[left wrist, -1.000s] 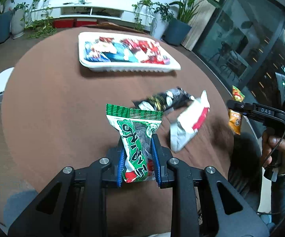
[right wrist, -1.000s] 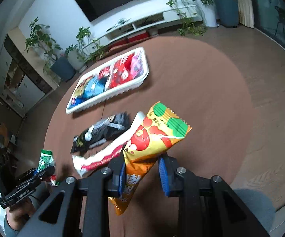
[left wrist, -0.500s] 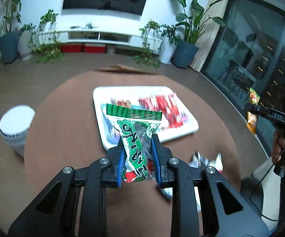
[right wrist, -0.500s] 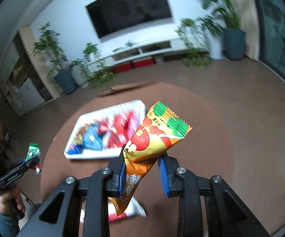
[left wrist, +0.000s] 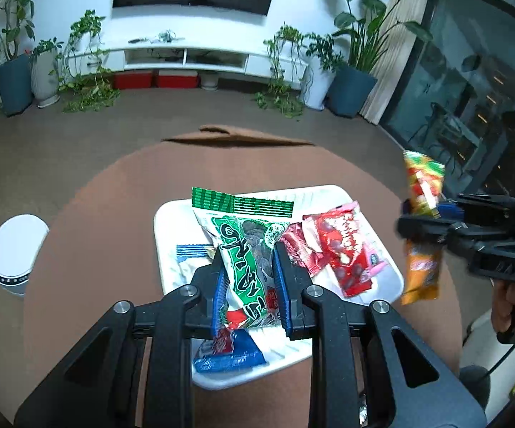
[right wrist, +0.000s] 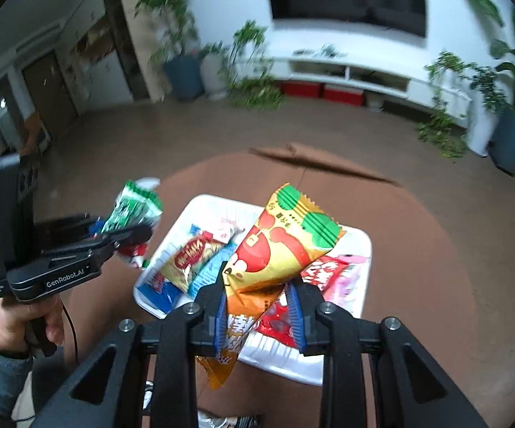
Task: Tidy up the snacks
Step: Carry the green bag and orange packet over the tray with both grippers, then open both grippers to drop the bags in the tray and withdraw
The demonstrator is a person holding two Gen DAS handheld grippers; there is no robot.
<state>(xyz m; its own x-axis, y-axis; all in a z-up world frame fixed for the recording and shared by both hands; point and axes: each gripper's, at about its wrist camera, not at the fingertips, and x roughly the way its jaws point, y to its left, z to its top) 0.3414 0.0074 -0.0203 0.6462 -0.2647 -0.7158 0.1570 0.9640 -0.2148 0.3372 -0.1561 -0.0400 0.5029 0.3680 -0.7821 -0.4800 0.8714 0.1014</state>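
a: how will these packets handle?

b: light and soft, i judge. crinkly film, probably slippery, and whatever is inside could crush. best held mid-body or by a sealed end, with a gentle pinch.

a: where is the green one?

b: the left tool (left wrist: 248, 287) is pinching the green packet (left wrist: 245, 249) around its lower middle, both blue pads pressed on its sides. the packet stands upright, its striped top seal poking out past the tips, above the near part of the white tray (left wrist: 382, 242).

a: and the other?

b: the right tool (right wrist: 259, 315) is clamped on the orange packet (right wrist: 279, 249) near its lower third. it leans to the right, green-topped end up, tail hanging below the pads, also over the tray (right wrist: 362, 246).

a: what is in the tray?

b: red packets (left wrist: 346, 249) on the right, blue ones (right wrist: 172, 290) on the left, lying loose and overlapping. the tray sits on the brown bench (left wrist: 115, 214).

a: risk?

b: a packet could slide off the pile when let go, i think.
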